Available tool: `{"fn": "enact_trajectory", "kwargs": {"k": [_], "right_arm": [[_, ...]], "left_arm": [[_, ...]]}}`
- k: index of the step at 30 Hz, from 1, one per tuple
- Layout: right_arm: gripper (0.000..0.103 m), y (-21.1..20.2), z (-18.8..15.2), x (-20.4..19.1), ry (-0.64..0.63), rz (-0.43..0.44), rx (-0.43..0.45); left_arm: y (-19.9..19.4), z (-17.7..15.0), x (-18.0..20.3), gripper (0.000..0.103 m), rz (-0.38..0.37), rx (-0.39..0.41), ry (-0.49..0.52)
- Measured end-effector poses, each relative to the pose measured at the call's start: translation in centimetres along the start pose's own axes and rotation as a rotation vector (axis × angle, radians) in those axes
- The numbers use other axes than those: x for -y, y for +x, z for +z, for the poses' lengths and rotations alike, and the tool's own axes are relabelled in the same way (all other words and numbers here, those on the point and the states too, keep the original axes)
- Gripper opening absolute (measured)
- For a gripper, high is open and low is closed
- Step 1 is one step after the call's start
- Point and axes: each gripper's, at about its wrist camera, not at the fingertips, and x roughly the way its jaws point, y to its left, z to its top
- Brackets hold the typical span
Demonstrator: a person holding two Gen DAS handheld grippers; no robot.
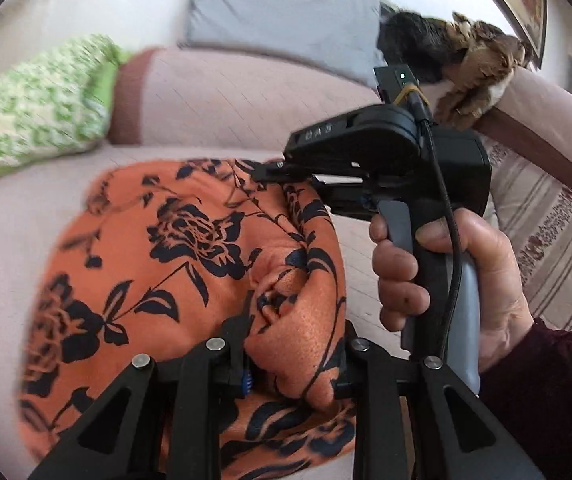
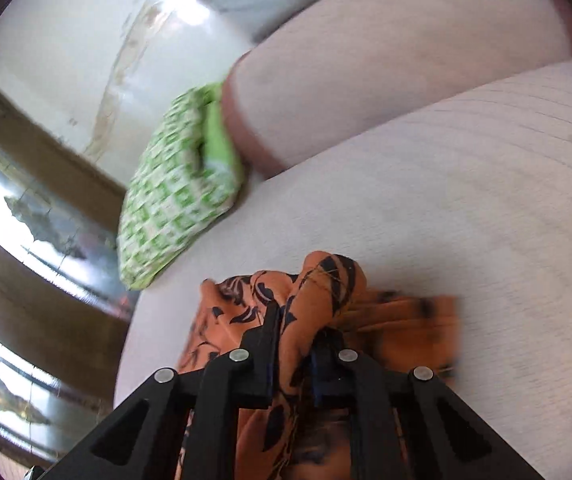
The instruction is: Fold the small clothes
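- My left gripper [image 1: 291, 344] pinches a bunched fold of the orange floral garment [image 1: 174, 264], which is spread over the pink sofa seat [image 1: 2, 240].
- My right gripper [image 2: 295, 344], at 2 o'clock from the left, clamps the garment's far edge.
- A green patterned pillow [image 1: 34, 108] lies at 11 o'clock.

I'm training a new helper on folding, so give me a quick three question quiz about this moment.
1. True or false: both grippers are shut on the orange floral garment.
2. What lies at the sofa's far end: A) a book, B) a green patterned pillow, C) a shoe?
3. Which hand shows in the left wrist view?

Key: 1 true, left gripper and right gripper; 2 B; 3 the right hand.
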Motion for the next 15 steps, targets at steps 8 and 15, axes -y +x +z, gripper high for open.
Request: {"fn": "enact_trajectory", "kwargs": {"k": [8, 15], "right_arm": [[0.025, 3.0, 0.3, 6.0, 0.143, -0.042, -0.060], [0.067, -3.8, 0.0, 5.6, 0.176, -0.144, 0.080]], "left_arm": [[2.7, 0.2, -0.6, 0.054, -0.112, -0.114, 0.006], [-5.8, 0.9, -3.9, 0.078, -0.136, -0.044, -0.013]]}}
